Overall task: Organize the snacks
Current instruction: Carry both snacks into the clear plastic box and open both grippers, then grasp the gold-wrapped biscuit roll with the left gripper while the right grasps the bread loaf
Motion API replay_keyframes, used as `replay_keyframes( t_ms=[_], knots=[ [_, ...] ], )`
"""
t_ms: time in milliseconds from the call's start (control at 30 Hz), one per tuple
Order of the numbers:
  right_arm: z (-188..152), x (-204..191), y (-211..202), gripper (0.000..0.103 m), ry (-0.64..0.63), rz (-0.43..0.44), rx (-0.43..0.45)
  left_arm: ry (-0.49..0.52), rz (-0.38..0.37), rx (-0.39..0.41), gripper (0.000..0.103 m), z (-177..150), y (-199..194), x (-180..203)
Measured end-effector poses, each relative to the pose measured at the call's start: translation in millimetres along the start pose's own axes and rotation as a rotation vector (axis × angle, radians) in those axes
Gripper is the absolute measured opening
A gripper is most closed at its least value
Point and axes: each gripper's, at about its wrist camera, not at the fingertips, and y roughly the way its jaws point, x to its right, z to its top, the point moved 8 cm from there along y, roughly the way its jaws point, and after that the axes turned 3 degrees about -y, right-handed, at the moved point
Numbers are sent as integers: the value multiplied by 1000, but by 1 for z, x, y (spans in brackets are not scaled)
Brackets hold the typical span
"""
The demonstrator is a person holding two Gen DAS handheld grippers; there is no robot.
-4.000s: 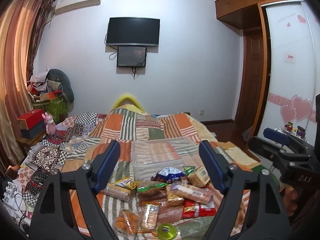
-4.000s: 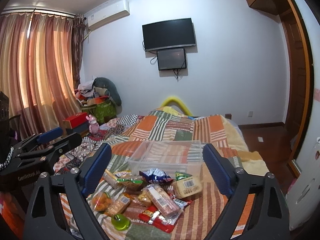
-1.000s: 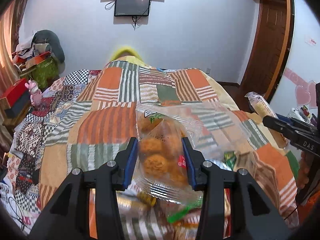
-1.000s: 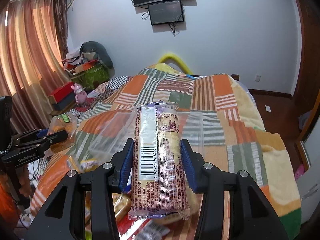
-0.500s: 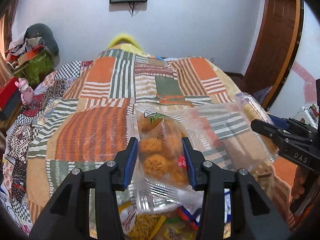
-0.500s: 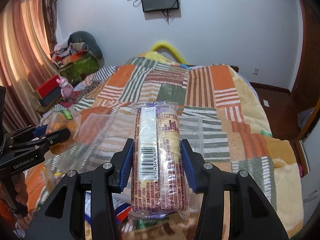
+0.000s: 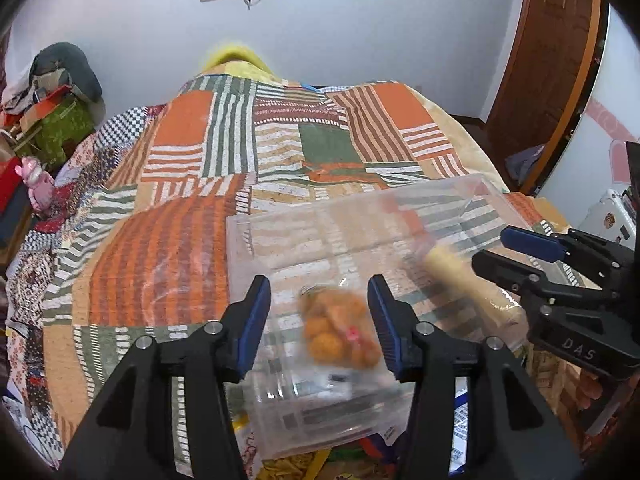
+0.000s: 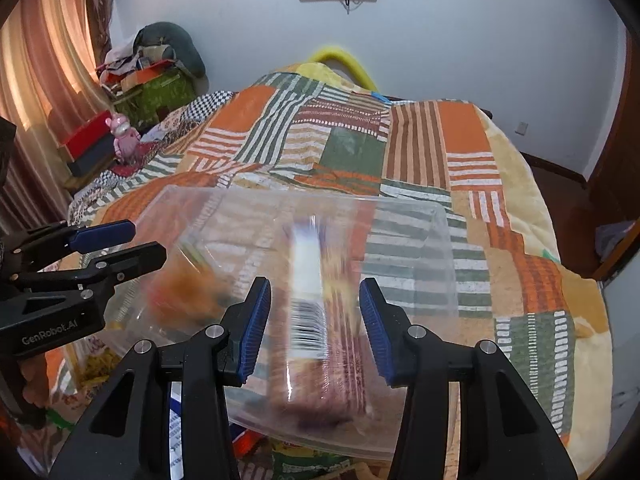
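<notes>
A clear plastic bin [image 7: 472, 184] sits on the patchwork bed; it also shows in the right wrist view [image 8: 448, 236]. My left gripper [image 7: 319, 320] is open above the bin, and a bag of orange round snacks [image 7: 338, 334] lies blurred in the bin below it. My right gripper [image 8: 311, 320] is open above the bin, and a long purple biscuit pack [image 8: 316, 344] is blurred below it, inside the bin. The right gripper [image 7: 532, 248] shows at the right of the left wrist view, the left gripper [image 8: 104, 240] at the left of the right wrist view.
More snack packets [image 7: 288, 466] lie on the bed in front of the bin, near side. A patchwork quilt [image 7: 192, 128] covers the bed. Clutter and a pink toy [image 8: 122, 136] stand at the left, a wooden door [image 7: 552, 60] at the right.
Both grippers have opened and moved down over the bin. The snack bag and the biscuit pack have left the jaws and dropped into the bin.
</notes>
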Motion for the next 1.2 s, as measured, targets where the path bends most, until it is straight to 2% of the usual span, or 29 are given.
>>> replay_keyframes(
  t_ms=[333, 467, 767, 900, 1067, 1200],
  knots=[
    [5, -3, -44, 53, 2, -3, 66, 5, 18, 82, 65, 10, -55, -9],
    [1, -4, -66, 56, 3, -15, 87, 22, 50, 99, 69, 7, -82, -20],
    [-22, 1, -99, 62, 10, -44, 97, 3, 133, 97, 80, -30, -127, -69],
    [-41, 5, -105, 72, 16, -61, 80, -17, 163, 53, 83, -61, -126, -88],
    [-65, 10, -103, 73, 19, -89, 35, -72, 155, -33, 84, -103, -106, -98],
    [-83, 12, -99, 77, 31, -92, -2, -109, 152, -83, 84, -124, -81, -95]
  ],
)
